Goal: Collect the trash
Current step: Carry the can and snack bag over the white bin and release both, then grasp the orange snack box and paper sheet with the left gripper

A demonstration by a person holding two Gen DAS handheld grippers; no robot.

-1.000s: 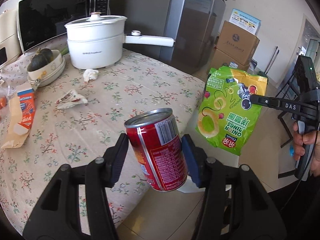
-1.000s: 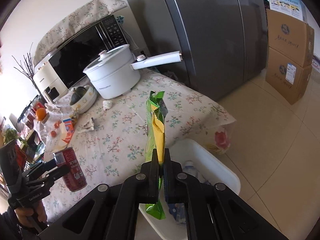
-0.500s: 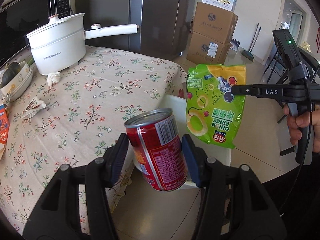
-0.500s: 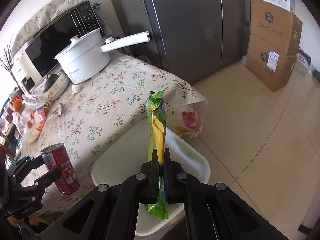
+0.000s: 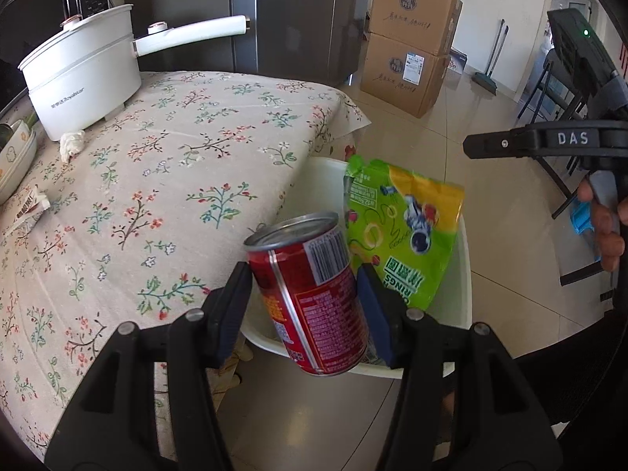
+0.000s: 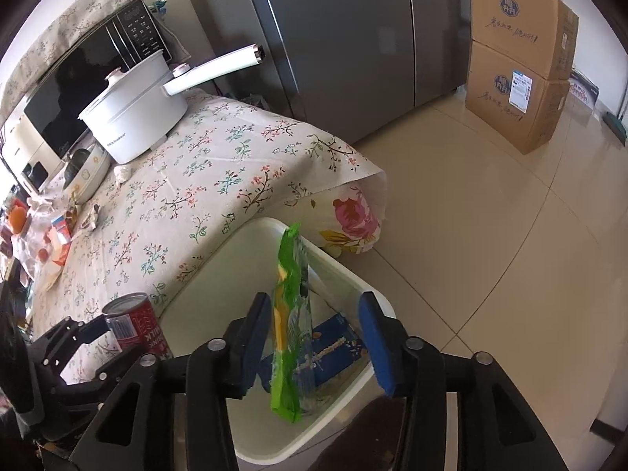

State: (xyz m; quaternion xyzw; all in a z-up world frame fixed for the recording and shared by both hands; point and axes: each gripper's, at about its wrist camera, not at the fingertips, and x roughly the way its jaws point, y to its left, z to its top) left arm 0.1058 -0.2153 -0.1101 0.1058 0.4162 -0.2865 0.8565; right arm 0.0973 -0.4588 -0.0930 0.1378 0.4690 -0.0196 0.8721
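Two words, "ONION RINGS", on green snack bag (image 5: 400,231) over white bin (image 5: 465,274).

Both views are lit brightly by daylight, which seems to enter from the right of the left wrist view, where the doorway is washed out. Pale glare is spread across the floor tiles (image 6: 490,243) and soft reflections are carried by the refrigerator (image 6: 353,39). Strong barrel distortion is seen, with black vignetting at the corners. The red can (image 5: 310,294) is slightly blurred; the snack bag (image 6: 290,325) is smeared, possibly by motion.
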